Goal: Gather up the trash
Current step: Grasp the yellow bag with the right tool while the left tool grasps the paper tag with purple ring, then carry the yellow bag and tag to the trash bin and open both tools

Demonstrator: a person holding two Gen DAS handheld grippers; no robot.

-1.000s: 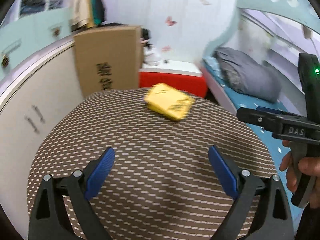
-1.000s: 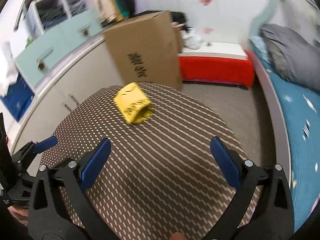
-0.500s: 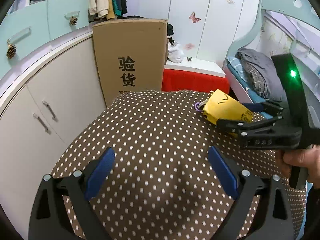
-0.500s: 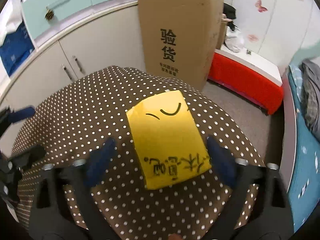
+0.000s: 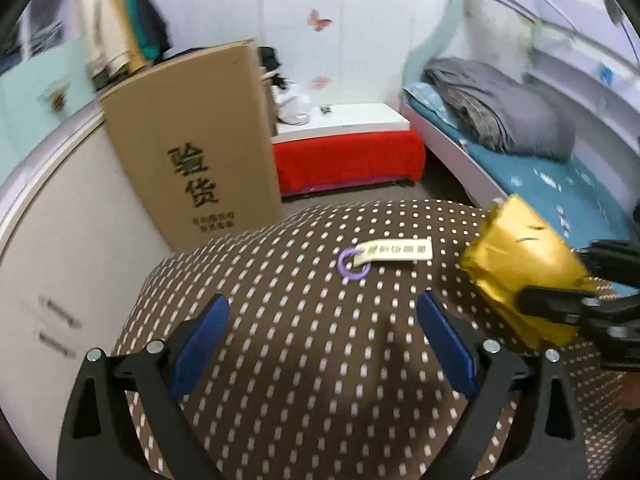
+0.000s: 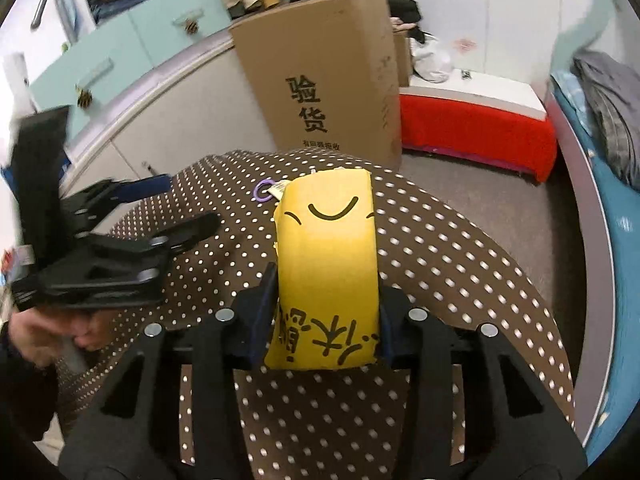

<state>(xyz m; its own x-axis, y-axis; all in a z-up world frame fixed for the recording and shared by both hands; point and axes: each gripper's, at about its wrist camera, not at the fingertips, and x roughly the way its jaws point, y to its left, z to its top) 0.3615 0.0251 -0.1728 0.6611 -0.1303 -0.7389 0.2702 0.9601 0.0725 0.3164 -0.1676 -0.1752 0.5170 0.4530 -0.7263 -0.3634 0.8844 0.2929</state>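
Bedroom, mid-grab: our right claw (image 6: 326, 312) is closing on a yellow packet (image 6: 329, 260), its blue pads pressed to both sides of the packet's near end, black handwritten characters and a curved smile-like stroke on its face, the characters too partly covered to read. The packet is glossy and flat-sided, and from the left wrist cam it looks crinkled, foil-like, at the right edge of the bench (image 5: 304, 360), which wears a brown cloth w/ white polka dots. We can't tell if the packet is lifted clear of the cloth or touching it. Our left claw (image 5: 324, 344) hangs wide open over the cloth w/ nothing between its blue pads; a hand (image 6: 48, 332) grips its black handle in the right wrist cam. Just beyond the packet lies a small cream tag (image 5: 396, 250) on a purple ring (image 5: 352, 265), its print too blurred to read. Behind the bench stands a tall cardboard box (image 5: 196, 148) printed "验货" in bold black, smaller lines below illegible. Further back: a red-sided, white-topped low cabinet (image 5: 348, 160) and a bed (image 5: 532, 172) w/ teal sheet and a folded grey quilt. Butterfly stickers (image 5: 319, 22) dot the white wall.
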